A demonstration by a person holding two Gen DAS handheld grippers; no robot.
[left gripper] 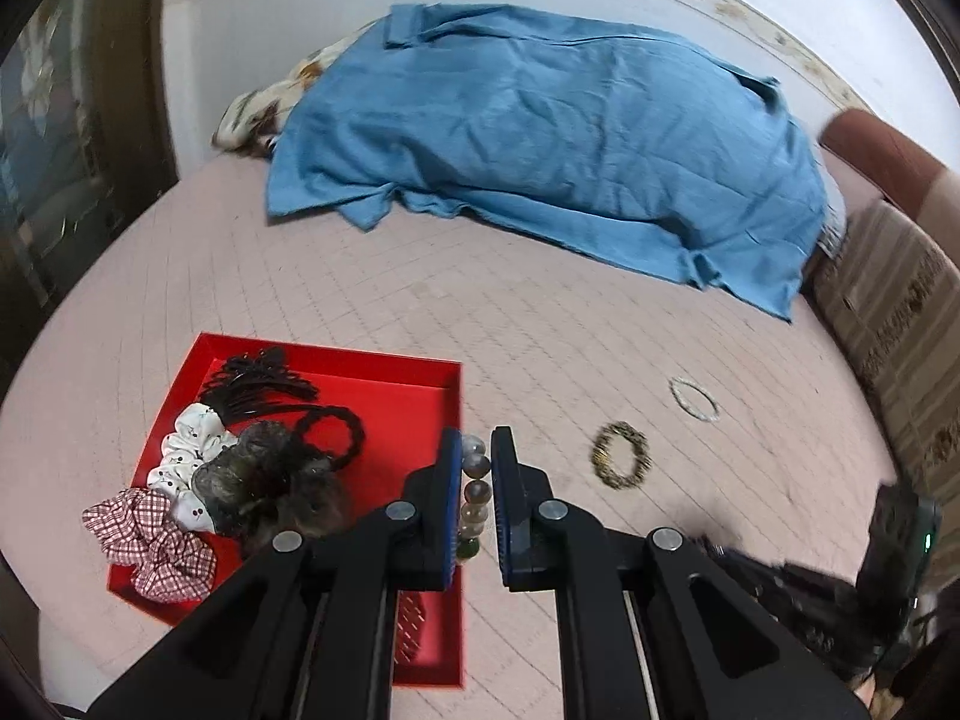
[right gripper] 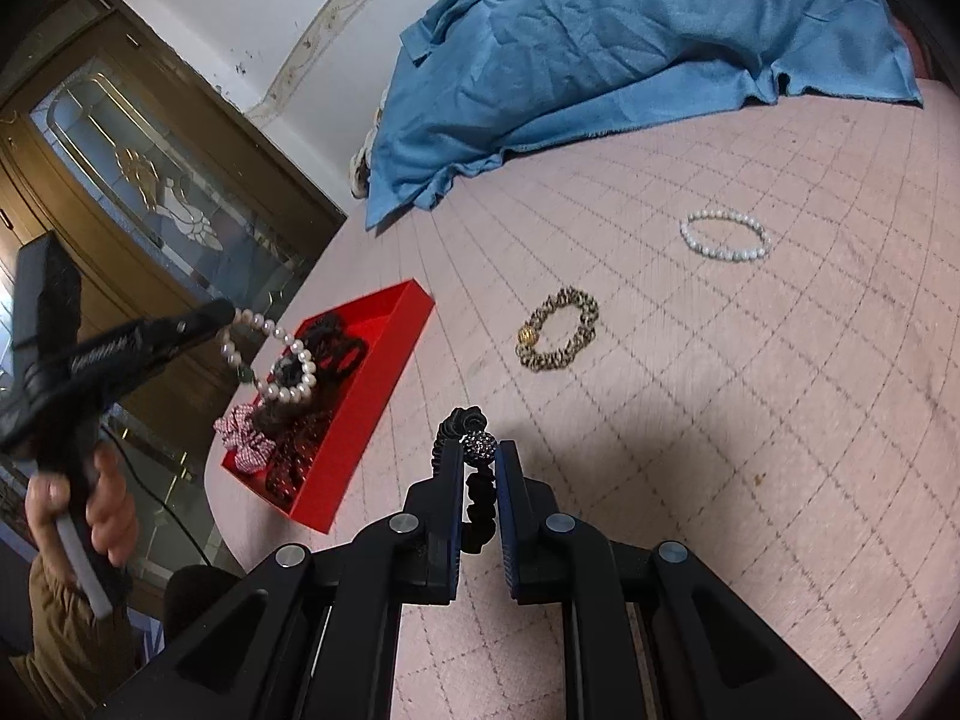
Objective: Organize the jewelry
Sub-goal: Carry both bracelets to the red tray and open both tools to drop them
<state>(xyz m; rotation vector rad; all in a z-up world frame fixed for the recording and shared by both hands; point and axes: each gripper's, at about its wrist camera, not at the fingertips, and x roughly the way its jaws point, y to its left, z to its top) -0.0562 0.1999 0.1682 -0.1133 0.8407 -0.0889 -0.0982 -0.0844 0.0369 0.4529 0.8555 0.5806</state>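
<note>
1. While the left gripper point(left gripper: 477, 474) is nearly closed, it pinches a pearl bracelet point(left gripper: 474, 492) between its blue pads; from the right wrist camera the same strand point(right gripper: 273, 360) dangles as a loop from the gripper tips, above the red tray point(right gripper: 360, 384).
2. Just to the left of the left gripper and partly beneath it lies the red tray point(left gripper: 384, 402), holding a checked red scrunchie point(left gripper: 156, 540), a white printed scrunchie point(left gripper: 183, 459), a dark fuzzy scrunchie point(left gripper: 270, 480) and black hair ties point(left gripper: 264, 384).
3. To the right of the left gripper, on the pink quilted bed point(left gripper: 480, 312), rests a gold-brown bracelet point(left gripper: 621, 463), and further right and beyond it a white bead bracelet point(left gripper: 695, 399).
4. The right gripper point(right gripper: 480, 462) is likewise almost closed, clamping a black coiled hair tie with a sparkly bead point(right gripper: 480, 447) above the bed.
5. Ahead of the right gripper lies the gold-brown bracelet point(right gripper: 558, 330), with the white bead bracelet point(right gripper: 725, 235) further ahead and to the right.
6. Far ahead of both grippers a blue cloth point(left gripper: 540, 138) covers a heap on the bed.
7. Far left of the right gripper, a hand point(right gripper: 90, 510) grasps the left gripper's handle.
</note>
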